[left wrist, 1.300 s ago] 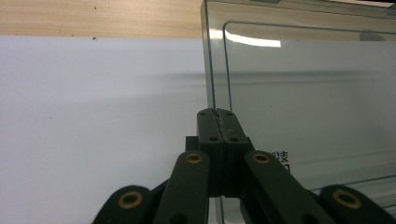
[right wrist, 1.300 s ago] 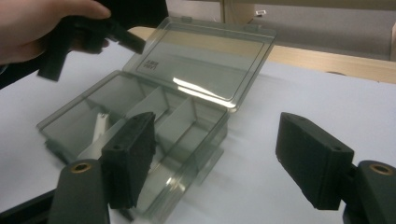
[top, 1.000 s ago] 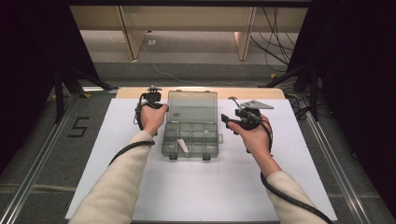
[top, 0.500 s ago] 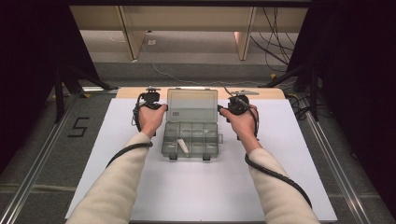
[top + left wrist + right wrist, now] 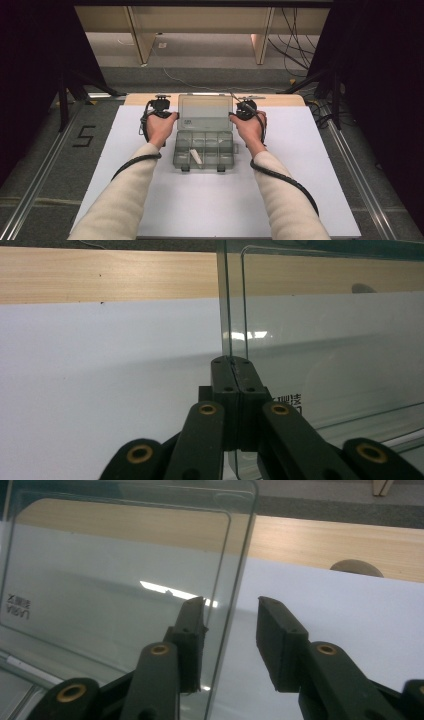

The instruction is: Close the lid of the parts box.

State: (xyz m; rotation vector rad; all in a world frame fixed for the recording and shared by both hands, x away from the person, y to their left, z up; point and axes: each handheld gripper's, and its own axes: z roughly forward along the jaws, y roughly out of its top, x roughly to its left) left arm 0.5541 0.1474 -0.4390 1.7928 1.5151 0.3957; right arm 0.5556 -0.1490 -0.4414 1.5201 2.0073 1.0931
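The left claw (image 5: 234, 385) pinches the lid (image 5: 320, 340)'s edge; the right claw (image 5: 230, 630), closing, straddles its other edge, not yet pressing.

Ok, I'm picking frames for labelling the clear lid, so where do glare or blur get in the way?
Left gripper view: a bright glare streak on the clear plastic lid, edges sharp. Right gripper view: a white reflection on the lid beside the black fingers; its printed mark reads mirrored. High view: evenly lit, dark sides, the lid small.

Raised lid (image 5: 205, 112) blocks btwn grippers — white mat (image 5: 320, 165) free (both sides).
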